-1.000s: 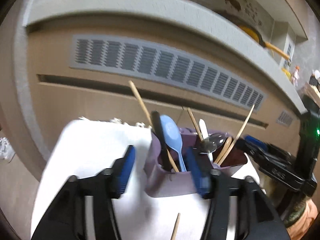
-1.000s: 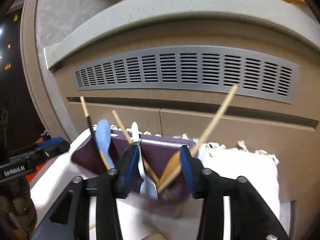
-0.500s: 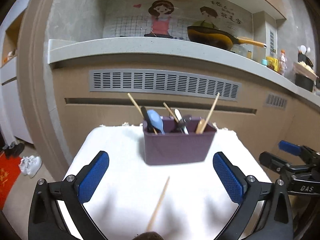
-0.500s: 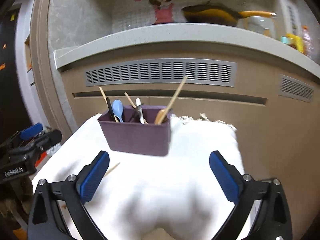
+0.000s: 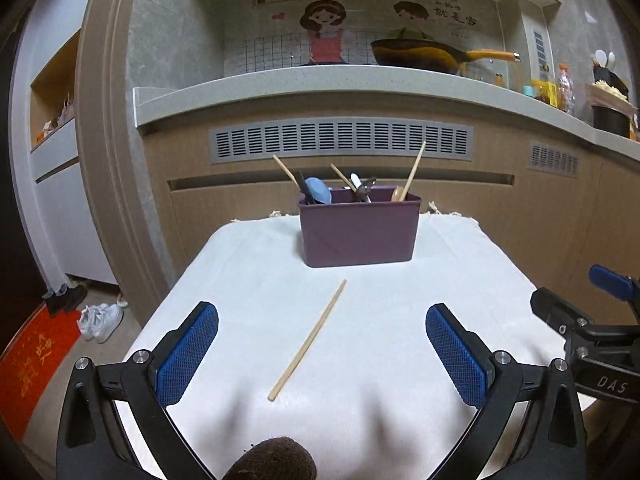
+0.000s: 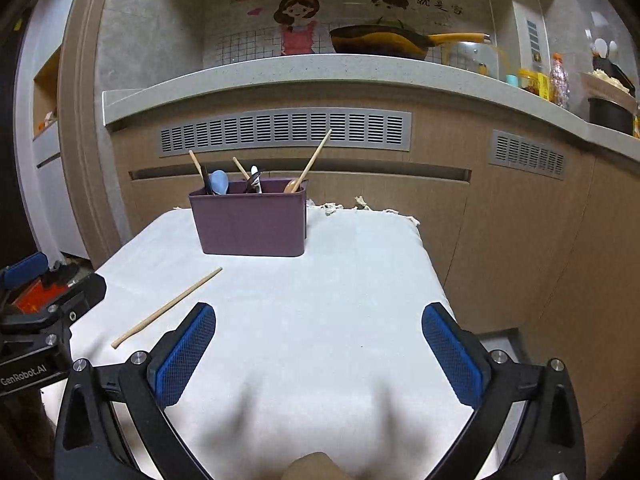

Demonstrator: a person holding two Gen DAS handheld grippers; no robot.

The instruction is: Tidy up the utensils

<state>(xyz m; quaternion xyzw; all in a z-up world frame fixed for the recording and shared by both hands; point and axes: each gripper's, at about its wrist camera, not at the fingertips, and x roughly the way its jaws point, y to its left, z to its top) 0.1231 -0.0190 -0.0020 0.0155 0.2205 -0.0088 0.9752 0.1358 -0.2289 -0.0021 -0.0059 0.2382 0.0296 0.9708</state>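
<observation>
A purple utensil holder (image 5: 358,230) stands at the far side of the white cloth-covered table (image 5: 460,280); it also shows in the right wrist view (image 6: 252,224). It holds wooden chopsticks, a blue spoon (image 5: 318,191) and metal cutlery. One wooden chopstick (image 5: 308,340) lies loose on the cloth in front of the holder, and shows at the left in the right wrist view (image 6: 166,307). My left gripper (image 5: 322,354) is open and empty, with the chopstick between its fingers' line. My right gripper (image 6: 319,352) is open and empty over bare cloth.
Behind the table is a wooden counter front with a grey vent (image 5: 340,140) and a stone worktop with a pan (image 5: 416,54). Shoes (image 5: 100,316) and a red mat (image 5: 32,364) lie on the floor at left. The table edges drop off at left and right.
Both grippers have opened wide and pulled back from the holder toward the table's near side. The holder now stands alone far ahead, and the loose chopstick is in full view.
</observation>
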